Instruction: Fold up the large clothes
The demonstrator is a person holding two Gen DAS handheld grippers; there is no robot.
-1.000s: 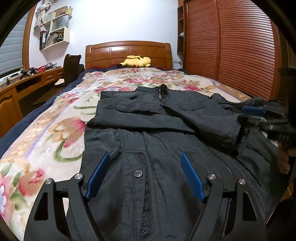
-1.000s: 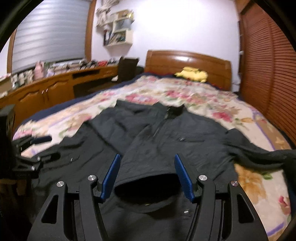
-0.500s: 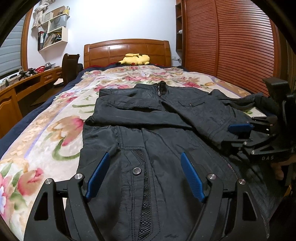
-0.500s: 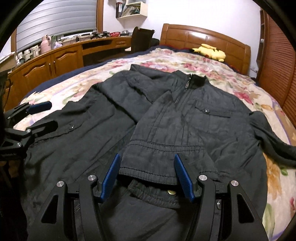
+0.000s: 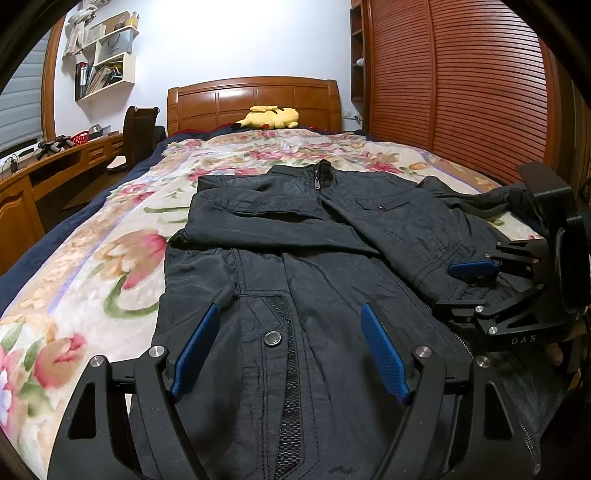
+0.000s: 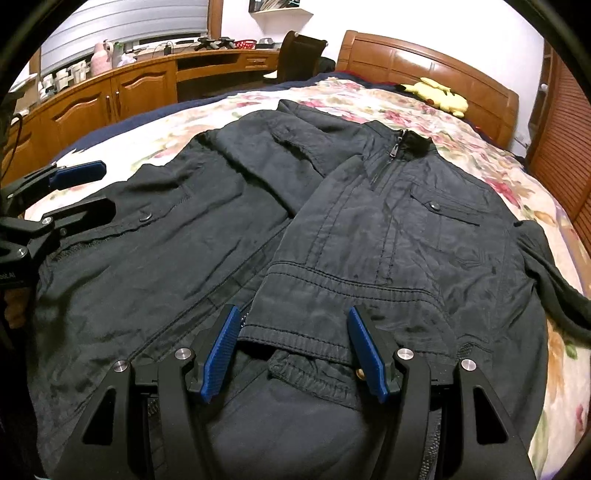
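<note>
Your left gripper [image 5: 290, 347] and right gripper [image 6: 293, 347] share one build: black angular frames with triangular cut-outs, round silver screw heads, and ribbed blue pads on the fingers [image 5: 384, 352]. White letters "DAS" mark the right one's side.

A: Bedroom. Wooden headboard [image 5: 253, 103] at twelve o'clock against a plain white wall [image 5: 240, 40]. Floral bedspread [image 5: 92, 266] covers the bed.

B: At two o'clock?

A: Slatted wooden wardrobe doors [image 5: 461, 85], reddish-brown, running the full side.

B: Ten o'clock?

A: White wall shelves [image 5: 107, 55] with books and files. Below, a long wooden desk [image 6: 147, 81] with cabinet doors, cluttered on top. A dark chair [image 5: 140, 129] stands beside it.

B: Window?

A: Closed grey blind [image 6: 125, 29] above the desk. Light looks artificial.
</note>
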